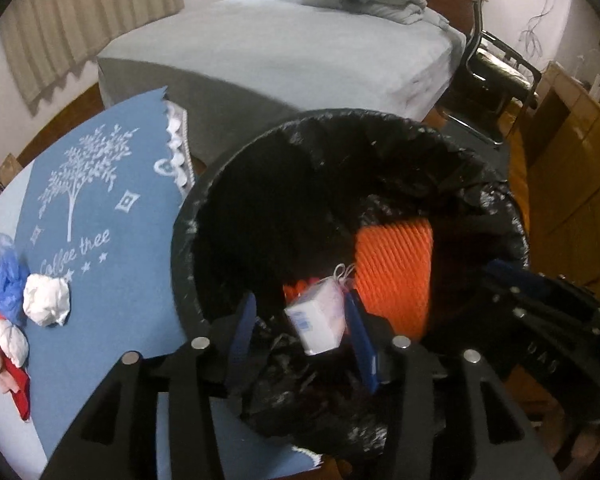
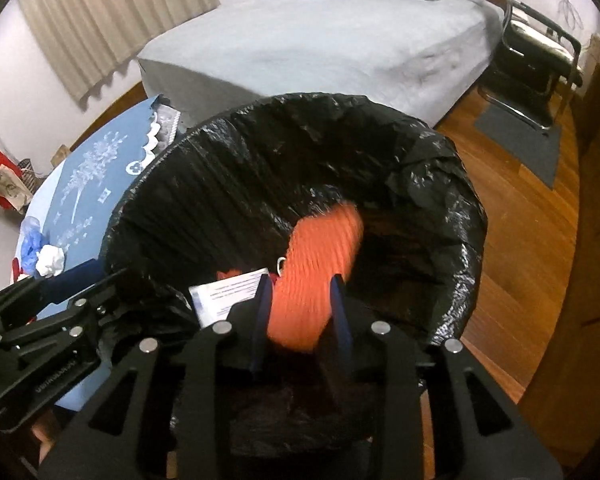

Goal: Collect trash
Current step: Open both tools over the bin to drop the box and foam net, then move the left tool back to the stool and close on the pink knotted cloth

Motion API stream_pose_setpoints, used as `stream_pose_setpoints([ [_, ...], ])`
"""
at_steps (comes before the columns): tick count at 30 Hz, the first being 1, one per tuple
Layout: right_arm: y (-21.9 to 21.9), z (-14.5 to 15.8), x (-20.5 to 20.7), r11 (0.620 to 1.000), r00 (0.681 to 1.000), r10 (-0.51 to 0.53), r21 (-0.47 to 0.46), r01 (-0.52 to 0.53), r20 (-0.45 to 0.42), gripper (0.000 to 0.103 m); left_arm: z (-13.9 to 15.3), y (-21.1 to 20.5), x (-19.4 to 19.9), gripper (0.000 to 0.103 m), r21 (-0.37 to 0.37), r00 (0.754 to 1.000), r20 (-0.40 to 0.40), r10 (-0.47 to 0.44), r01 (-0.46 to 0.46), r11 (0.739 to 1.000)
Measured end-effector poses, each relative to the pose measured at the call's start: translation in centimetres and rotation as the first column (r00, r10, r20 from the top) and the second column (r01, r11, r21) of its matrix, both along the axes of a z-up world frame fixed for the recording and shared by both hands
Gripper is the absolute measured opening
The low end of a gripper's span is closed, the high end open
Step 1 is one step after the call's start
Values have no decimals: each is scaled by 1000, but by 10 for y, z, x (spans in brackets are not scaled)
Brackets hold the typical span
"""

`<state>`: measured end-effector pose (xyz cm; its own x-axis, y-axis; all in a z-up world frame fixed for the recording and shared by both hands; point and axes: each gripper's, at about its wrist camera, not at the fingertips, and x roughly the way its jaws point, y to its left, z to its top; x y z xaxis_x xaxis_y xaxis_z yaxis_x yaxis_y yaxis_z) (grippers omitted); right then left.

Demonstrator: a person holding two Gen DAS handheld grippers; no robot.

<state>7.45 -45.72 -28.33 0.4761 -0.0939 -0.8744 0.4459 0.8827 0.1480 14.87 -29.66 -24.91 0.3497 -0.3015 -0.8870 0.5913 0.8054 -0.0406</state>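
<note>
Left wrist view: left hand-held gripper (image 1: 300,334) spread over bin (image 1: 380,120), white packet (image 1: 320,320) between fingers. Right hand-held gripper (image 2: 300,312) spread too, orange item (image 2: 320,264) blurred, seemingly dropping in. Crumpled tissues (image 1: 46,300), blue bag (image 1: 8,280) still on counter (image 1: 112,280).

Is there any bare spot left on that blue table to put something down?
Yes: the blue tablecloth lies bare between its white tree print and the black-lined trash bin. The left edge is crowded, with a crumpled white paper ball, a blue plastic bag and red scraps bunched together.
</note>
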Motion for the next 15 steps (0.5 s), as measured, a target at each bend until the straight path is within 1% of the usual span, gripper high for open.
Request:
stream_pose_setpoints([
  [2,1,1,-2,1000,1000,-6,8,6,3,30,2,9,-1,49,3,1000,6,10,-10,1000],
  [3,4,4,-3,1000,1000,-7,10,7,5,30,4,17,-1,53,4,1000,13,24,-24,1000],
  [5,12,9,-2,1000,1000,1,16,-1,6,30,9,32,0,59,6,998,19,53,-53,999],
  [9,40,21,3,998,998,62,6,-62,11,31,17,71,3,62,19,993,65,97,-98,995],
  [11,60,27,9,995,995,96,-2,-96,16,31,21,98,5,63,18,988,74,134,-136,991],
  [13,79,34,14,992,991,127,-7,-127,30,37,26,131,9,65,14,979,81,189,-191,981],
  [15,102,41,20,986,985,165,-9,-165,43,40,31,156,12,66,13,969,84,233,-235,972],
])
